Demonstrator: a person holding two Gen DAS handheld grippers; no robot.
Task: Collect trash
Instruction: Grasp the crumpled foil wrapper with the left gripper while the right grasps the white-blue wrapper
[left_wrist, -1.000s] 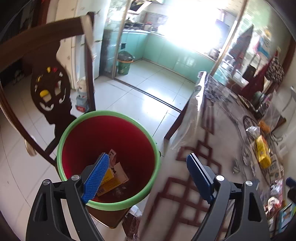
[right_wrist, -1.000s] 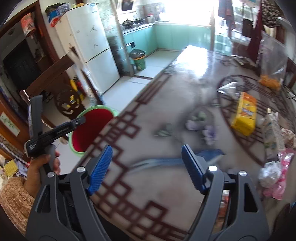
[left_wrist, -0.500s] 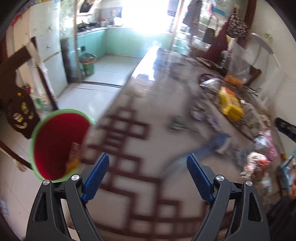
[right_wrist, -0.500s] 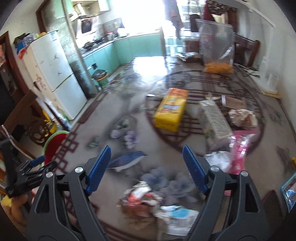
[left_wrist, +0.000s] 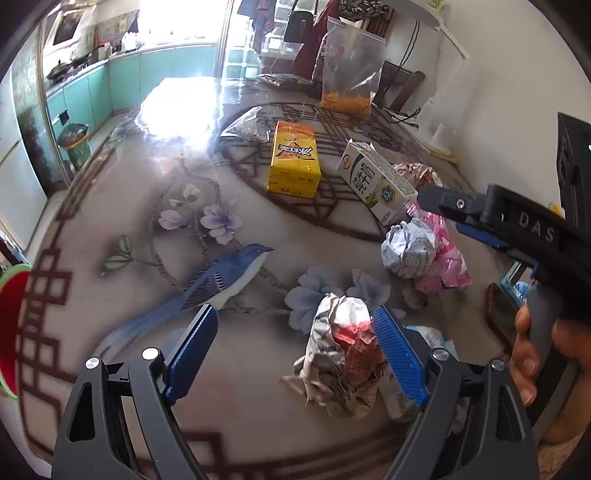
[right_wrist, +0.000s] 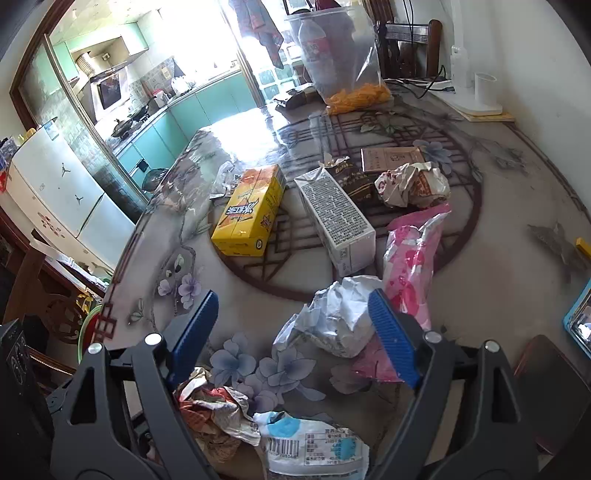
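The left gripper (left_wrist: 295, 347) stands wide over the table (left_wrist: 110, 206), nothing pressed between its blue pads. A crumpled printed wrapper (left_wrist: 340, 354) lies on the table just inside its right-hand finger (left_wrist: 397, 356); whether the pad touches the paper cannot be told. The rest of the gap shows bare tabletop with a painted blue bird (left_wrist: 221, 277).

The right gripper (right_wrist: 291, 332) has its jaws opening, already wide. A crumpled white paper wad (right_wrist: 340, 317) sits between them, close to the right-hand finger (right_wrist: 393, 339) but ungripped. A pink plastic wrapper (right_wrist: 410, 258) lies just beyond that finger, and a white-and-blue packet (right_wrist: 314, 446) lies close under the gripper's body.

Farther out stand a yellow carton (left_wrist: 293, 162) and a white milk carton (left_wrist: 376, 181) (both lying on their sides), with open tabletop to their left reaching the table's near edge. The red bin with a green rim (left_wrist: 9, 321) shows only at the far left, below that edge. A hand (left_wrist: 543, 358) holds the right gripper's grey handle at the right of the left view.
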